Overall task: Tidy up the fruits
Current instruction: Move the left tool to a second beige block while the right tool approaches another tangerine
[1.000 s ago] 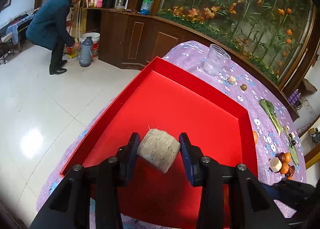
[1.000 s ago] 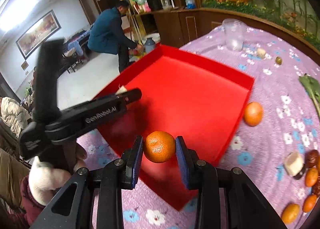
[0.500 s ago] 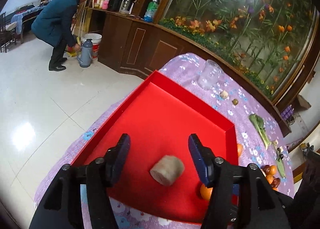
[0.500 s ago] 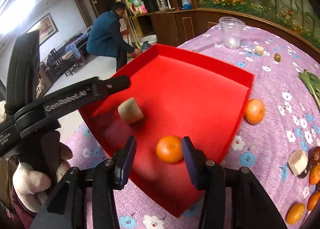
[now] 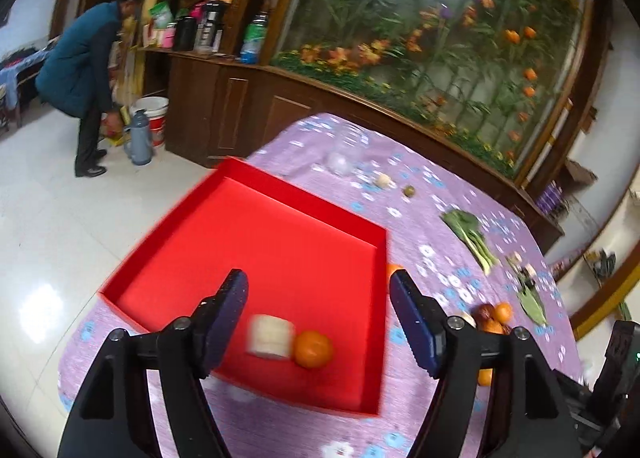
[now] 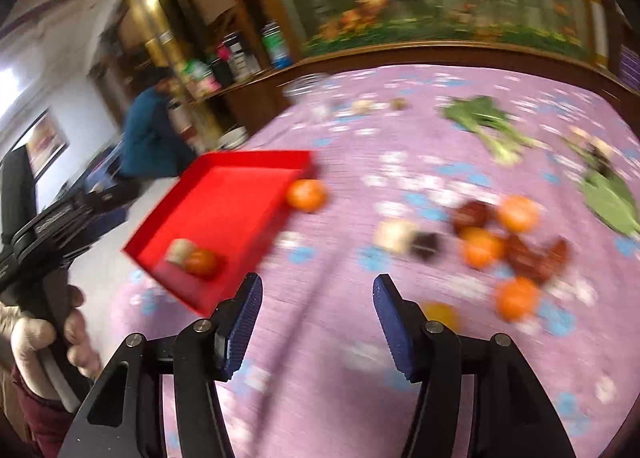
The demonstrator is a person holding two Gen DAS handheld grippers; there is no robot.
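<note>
A red tray (image 5: 256,234) (image 6: 224,182) lies on the purple flowered tablecloth. In it a pale cut fruit piece (image 5: 270,336) (image 6: 180,251) rests against an orange (image 5: 313,348) (image 6: 201,262). My left gripper (image 5: 318,318) is open and empty, raised above the tray's near edge. My right gripper (image 6: 318,324) is open and empty over bare cloth right of the tray. Another orange (image 6: 306,195) sits by the tray's right rim. A pile of oranges and dark red fruits (image 6: 508,242) (image 5: 494,316) lies further right. The right wrist view is blurred.
Leafy greens (image 5: 470,234) (image 6: 486,124), a clear jar (image 5: 340,162) and small nuts (image 5: 384,180) lie on the far cloth. A wooden cabinet (image 5: 248,102) stands behind the table. A man in a blue coat (image 5: 88,70) bends over on the floor at left.
Both grippers have let go: the pale piece and the orange now lie together in the tray. Both grippers have pulled back and up, and the right one has swung right toward the fruit pile.
</note>
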